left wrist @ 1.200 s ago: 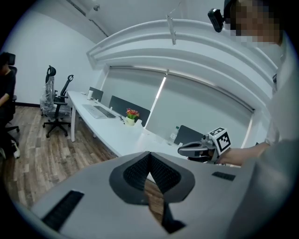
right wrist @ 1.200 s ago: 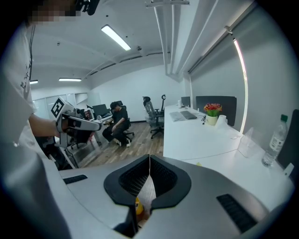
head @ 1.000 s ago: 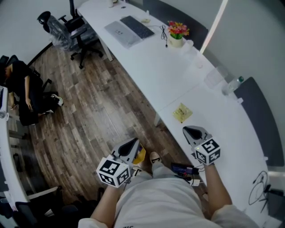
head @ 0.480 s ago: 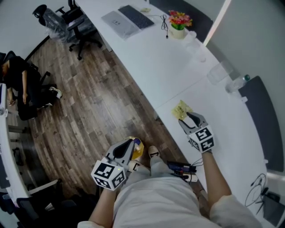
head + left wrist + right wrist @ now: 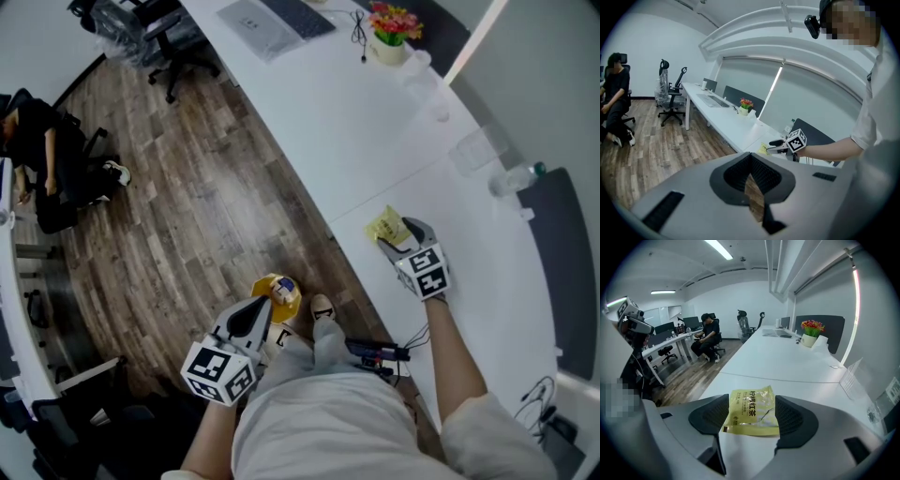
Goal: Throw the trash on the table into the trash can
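A yellow tea packet [image 5: 385,225] lies flat on the white table [image 5: 328,122] near its front edge. My right gripper [image 5: 398,234] is down at the packet, and its jaws have just been opening. In the right gripper view the packet [image 5: 752,408] lies between the spread pads of the right gripper [image 5: 752,420], which do not press on it. A small yellow trash can [image 5: 279,295] stands on the wooden floor beside the person's legs. My left gripper [image 5: 262,307] hovers right by the can with its jaws shut and empty. In its own view the left gripper [image 5: 752,187] shows only floor.
Further along the table are a laptop [image 5: 253,19], a flower pot [image 5: 396,28], a clear stand [image 5: 473,150] and a plastic bottle [image 5: 520,178]. Office chairs [image 5: 141,28] and a seated person [image 5: 42,169] are across the wooden floor. Cables [image 5: 375,354] hang at the table's edge.
My right gripper has moved forward and down to the yellow packet, and its jaws went from shut to wide apart. The left gripper has sunk a little beside the trash can.
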A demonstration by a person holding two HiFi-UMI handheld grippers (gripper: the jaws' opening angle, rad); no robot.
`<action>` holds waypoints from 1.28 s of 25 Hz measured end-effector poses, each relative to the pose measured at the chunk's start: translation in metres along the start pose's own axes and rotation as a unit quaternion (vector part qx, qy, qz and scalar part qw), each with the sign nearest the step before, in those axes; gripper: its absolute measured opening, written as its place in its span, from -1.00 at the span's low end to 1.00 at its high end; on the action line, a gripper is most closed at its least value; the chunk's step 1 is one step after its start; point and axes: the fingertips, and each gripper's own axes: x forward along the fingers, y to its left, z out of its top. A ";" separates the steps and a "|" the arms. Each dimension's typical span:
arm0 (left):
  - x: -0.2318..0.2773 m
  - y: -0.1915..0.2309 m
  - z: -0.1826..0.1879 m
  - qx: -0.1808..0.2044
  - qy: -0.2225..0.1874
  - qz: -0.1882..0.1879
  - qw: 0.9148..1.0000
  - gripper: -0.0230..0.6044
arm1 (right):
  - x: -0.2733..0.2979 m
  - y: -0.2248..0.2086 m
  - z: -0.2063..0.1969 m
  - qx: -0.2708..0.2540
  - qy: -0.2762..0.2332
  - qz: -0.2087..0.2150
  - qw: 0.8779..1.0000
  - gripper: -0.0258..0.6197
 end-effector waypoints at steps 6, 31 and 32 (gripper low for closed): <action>-0.001 0.008 -0.008 -0.011 0.009 0.016 1.000 -0.93 | 0.023 -0.001 -0.008 -0.037 0.036 0.005 0.999 0.03; -0.020 0.013 -0.008 -0.029 -0.027 0.025 0.999 -0.93 | -0.005 0.010 0.029 -0.041 -0.025 -0.009 0.999 -0.75; -0.021 0.013 -0.007 -0.030 -0.030 0.024 0.999 -0.93 | -0.008 0.012 0.032 -0.040 -0.029 -0.007 0.999 -0.75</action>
